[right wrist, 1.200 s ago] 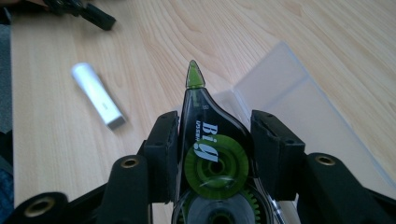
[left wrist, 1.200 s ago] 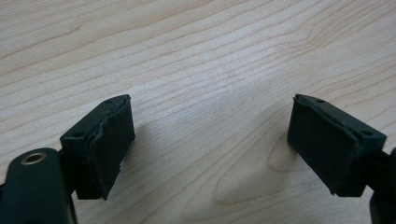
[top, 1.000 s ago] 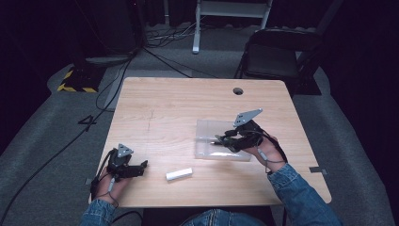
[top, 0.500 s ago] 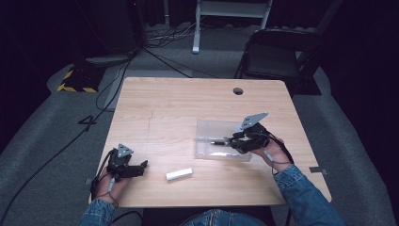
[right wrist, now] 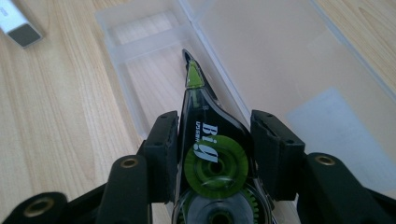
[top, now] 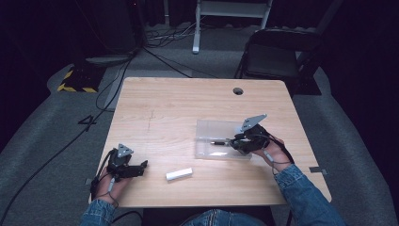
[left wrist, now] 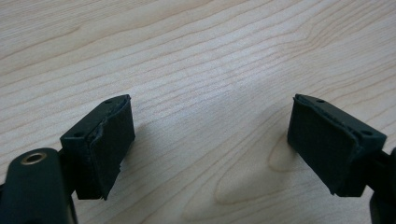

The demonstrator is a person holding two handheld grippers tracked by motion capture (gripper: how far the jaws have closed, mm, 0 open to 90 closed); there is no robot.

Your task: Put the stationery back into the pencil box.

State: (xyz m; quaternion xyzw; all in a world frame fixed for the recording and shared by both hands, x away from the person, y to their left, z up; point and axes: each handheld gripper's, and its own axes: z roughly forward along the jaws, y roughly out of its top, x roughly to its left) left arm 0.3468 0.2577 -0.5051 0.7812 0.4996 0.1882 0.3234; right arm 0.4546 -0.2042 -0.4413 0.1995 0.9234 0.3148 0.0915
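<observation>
Clear plastic box (top: 221, 139) lies open on the tabletop (top: 188, 108), and the right gripper (right wrist: 215, 154) holds a tape roller (right wrist: 205, 140) over it, pinched between its fingers (right wrist: 163, 149), tip nearly inside. It looks almost packed; letting go is left. Near the front lies a white cap (top: 179, 174). The left gripper (left wrist: 210, 149) rests with fingers spread, holding nothing.
</observation>
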